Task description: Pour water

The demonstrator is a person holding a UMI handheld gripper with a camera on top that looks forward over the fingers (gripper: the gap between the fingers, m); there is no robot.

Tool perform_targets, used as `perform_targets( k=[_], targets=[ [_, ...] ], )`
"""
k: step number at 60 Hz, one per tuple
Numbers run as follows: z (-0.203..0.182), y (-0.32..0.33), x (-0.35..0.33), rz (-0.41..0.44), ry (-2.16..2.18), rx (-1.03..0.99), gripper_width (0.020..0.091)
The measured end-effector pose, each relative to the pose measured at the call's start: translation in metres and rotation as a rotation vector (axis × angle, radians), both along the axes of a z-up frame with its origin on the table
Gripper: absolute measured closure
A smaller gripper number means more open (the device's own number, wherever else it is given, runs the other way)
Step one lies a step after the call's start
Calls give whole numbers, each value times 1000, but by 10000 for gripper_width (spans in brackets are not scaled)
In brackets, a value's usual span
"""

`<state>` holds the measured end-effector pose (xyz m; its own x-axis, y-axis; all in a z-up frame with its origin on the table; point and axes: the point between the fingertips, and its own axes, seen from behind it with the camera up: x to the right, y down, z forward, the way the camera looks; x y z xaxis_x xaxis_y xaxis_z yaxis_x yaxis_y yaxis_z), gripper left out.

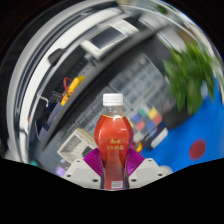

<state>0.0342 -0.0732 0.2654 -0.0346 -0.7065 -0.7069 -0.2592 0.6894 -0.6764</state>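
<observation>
tongs: the tongs [114, 172] show as two pale grey fingers [85, 168] low in the view, angular and matt, each with a magenta pad [95, 162] on its inner face.
grip: the pads press on both sides of the bottle, so the tongs are closed around it and carry it.
bottle: a clear plastic bottle [113, 140] sits between the fingers, upright in the view, round in section with smooth glossy walls, its lower part running down between the fingers.
contents: red liquid fills it nearly to the shoulder.
cap: a white screw cap [113, 99], small and ribbed-looking, is on the neck.
label: a red band with pale lettering wraps the middle; the words are too small to read.
surface: beyond the bottle lies a pale grey grid-like panel [140, 85], tilted steeply in the view; what it is i cannot tell.
blue patch: a flat blue area [190, 140] lies to one side of the bottle, with small coloured squares beside it.
plant: a leafy green plant [190, 75] stands past the blue area, soft and ragged in outline.
orange thing: a small orange and yellow object [68, 88] sits on the other side, near curved white and dark bands.
room: the surroundings are strongly slanted and partly blurred.
</observation>
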Motion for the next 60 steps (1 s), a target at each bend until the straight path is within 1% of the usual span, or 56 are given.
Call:
perform_targets(
  k=[4, 5, 7, 9, 10, 15, 21, 28, 33, 44, 46, 47, 48, 50, 51, 54, 56, 60],
  targets=[
    [19, -33, 6, -26, -62, -226, 829],
    [16, -42, 7, -47, -94, -277, 829],
    [27, -59, 9, -71, -92, -384, 828],
    [27, -75, 13, -95, -99, -476, 829],
    [25, -83, 14, -103, -95, -517, 806],
    [2, -117, 18, -116, -62, -673, 810],
    [-32, -147, 19, -87, -15, -788, 811],
    [-76, -174, 16, -61, 24, -827, 809],
    [-112, -190, 16, -62, 73, -831, 810],
    [-163, -206, 17, -53, 114, -845, 809],
    [-175, -207, 15, -45, 123, -852, 775],
    [-179, -208, 10, -44, 133, -855, 777],
    [-169, -207, 10, -63, 87, -851, 778],
    [-175, -207, 11, -71, 79, -826, 768],
    [-172, -208, 11, -90, 56, -815, 778],
    [-173, -211, 3, -112, 37, -781, 779],
    [-166, -210, -10, -119, 30, -771, 780],
    [-171, -209, -1, -118, 12, -787, 766]
  ],
)
